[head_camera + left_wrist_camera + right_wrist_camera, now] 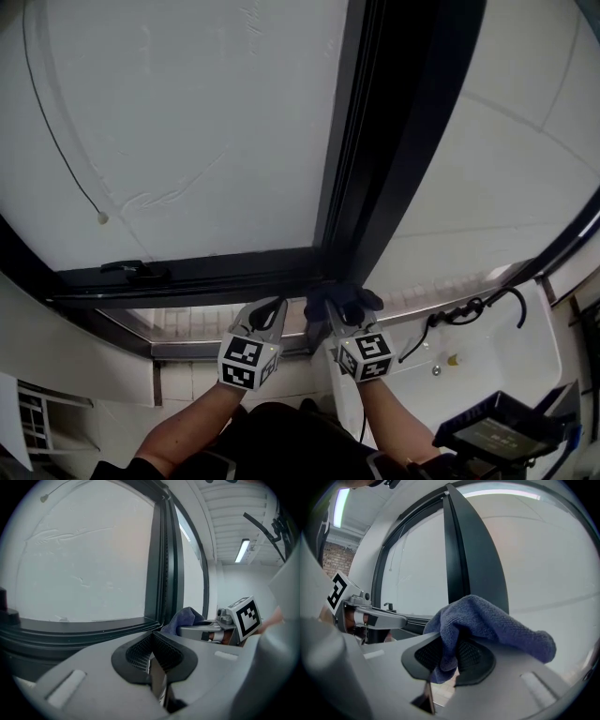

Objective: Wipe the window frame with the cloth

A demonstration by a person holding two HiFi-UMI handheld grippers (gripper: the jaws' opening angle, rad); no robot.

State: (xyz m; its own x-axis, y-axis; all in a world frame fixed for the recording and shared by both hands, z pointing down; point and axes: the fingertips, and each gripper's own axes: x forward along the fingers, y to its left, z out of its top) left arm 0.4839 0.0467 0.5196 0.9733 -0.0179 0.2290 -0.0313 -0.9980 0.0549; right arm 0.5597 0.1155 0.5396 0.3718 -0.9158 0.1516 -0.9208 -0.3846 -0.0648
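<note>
The right gripper (452,645) has its two jaws pressed on the blue cloth (487,625). A fold of the cloth goes down between the ribbed pads, and the rest stands up over the jaws in a thick bunch that falls to the right side of the gripper. In the head view this bunch sits on the tip of the right gripper and touches the dark window frame (375,141) at the corner where the vertical bar meets the lower horizontal bar. The left gripper (152,641) is just beside the right one, a little to its left, in front of the lower bar of the frame. Its jaws are together and nothing is between them, and it does not touch the cloth. On the lower bar, farther to the left, there is a small black handle (131,269). The glass pane (187,122) above it looks pale and matt.
</note>
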